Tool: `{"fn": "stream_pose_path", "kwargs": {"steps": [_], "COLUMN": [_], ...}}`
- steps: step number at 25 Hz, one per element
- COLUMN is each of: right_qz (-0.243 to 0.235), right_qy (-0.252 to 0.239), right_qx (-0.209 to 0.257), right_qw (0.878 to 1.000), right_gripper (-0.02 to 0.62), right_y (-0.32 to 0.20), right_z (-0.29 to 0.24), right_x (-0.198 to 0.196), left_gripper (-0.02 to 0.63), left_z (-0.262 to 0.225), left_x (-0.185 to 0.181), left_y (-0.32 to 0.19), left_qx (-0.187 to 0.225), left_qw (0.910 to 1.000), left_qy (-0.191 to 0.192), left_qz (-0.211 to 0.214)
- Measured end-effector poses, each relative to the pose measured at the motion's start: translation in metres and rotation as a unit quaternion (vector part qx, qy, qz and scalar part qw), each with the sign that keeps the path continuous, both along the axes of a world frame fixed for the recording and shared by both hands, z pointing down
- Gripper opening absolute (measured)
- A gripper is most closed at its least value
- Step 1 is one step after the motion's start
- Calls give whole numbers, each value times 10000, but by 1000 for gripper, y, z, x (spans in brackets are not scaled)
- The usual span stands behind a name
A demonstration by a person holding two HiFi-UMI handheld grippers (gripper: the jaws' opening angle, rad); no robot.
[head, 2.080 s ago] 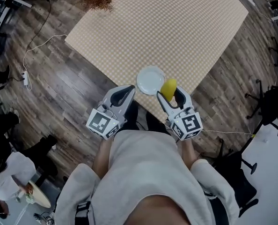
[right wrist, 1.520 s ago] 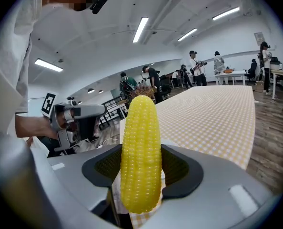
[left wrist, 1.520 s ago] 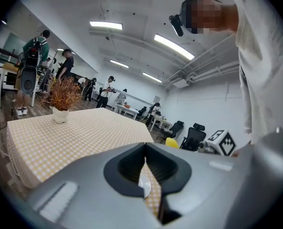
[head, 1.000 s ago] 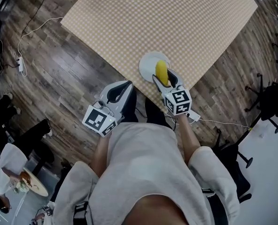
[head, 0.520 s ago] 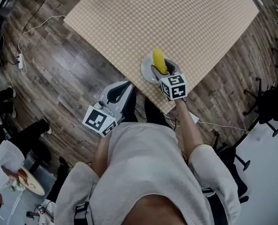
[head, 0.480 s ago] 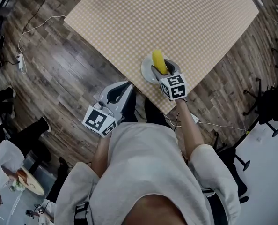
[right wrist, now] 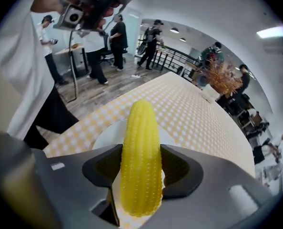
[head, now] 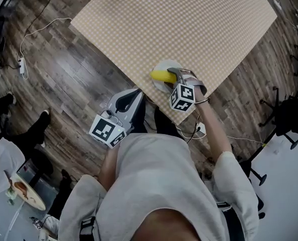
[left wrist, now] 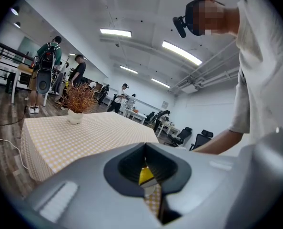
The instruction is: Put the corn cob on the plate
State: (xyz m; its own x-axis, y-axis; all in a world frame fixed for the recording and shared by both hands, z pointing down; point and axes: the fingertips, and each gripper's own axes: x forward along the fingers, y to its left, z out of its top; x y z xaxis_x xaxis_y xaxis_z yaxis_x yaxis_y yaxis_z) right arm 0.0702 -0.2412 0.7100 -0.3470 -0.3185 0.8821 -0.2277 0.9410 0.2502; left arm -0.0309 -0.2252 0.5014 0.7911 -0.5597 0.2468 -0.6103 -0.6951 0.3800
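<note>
Right gripper (head: 177,78) clamps the corn cob (right wrist: 140,161) by its near end, and you have it lying across the plate (right wrist: 106,135), tip pointing left away from the jaws (touching or just above, hard to tell). Straight down is your line.

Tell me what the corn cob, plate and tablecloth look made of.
Corn cob: likely moulded plastic or rubber; uniform yellow, even bumps, slight sheen.
Plate: smooth white, ceramic or melamine, unclear.
Tablecloth: matte checked fabric, hanging over the edge.
</note>
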Motion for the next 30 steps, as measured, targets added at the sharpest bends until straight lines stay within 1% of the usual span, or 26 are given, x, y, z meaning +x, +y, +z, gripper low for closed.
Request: {"fn": "stream_pose_path", "kwargs": {"steps": [1, 3, 7, 24, 25, 27, 30], "right_qz": [-222, -505, -656, -483, -456, -393, -332], "right_qy": [132, 299, 311, -117, -148, -226, -300], "right_qx": [13, 7, -111, -777, -871, -1057, -1063], "right_qw": [9997, 9983, 9973, 9957, 9951, 9934, 9933], "right_gripper": [250, 250, 250, 259, 265, 313, 318], "right_y": [2, 2, 1, -2, -3, -3, -7], "right_z": [2, 5, 7, 9, 10, 10, 4], "right_x": [0, 1, 1, 3, 3, 3, 4], "left_gripper": [8, 8, 8, 8, 8, 8, 8], "left_z": [0, -1, -1, -5, -5, -6, -7], "left_x": [-1, -3, -7, -9, -9, -9, -10], "left_y": [0, -1, -3, -2, -3, -2, -3], "left_qx": [0, 1, 3, 32, 35, 42, 61], "left_qw": [10000, 10000, 10000, 9999, 9999, 9999, 9999], "left_qy": [-2, -5, -9, -22, -20, -19, -29], "left_qz": [-8, -33, -84, -133, -137, -144, -158]}}
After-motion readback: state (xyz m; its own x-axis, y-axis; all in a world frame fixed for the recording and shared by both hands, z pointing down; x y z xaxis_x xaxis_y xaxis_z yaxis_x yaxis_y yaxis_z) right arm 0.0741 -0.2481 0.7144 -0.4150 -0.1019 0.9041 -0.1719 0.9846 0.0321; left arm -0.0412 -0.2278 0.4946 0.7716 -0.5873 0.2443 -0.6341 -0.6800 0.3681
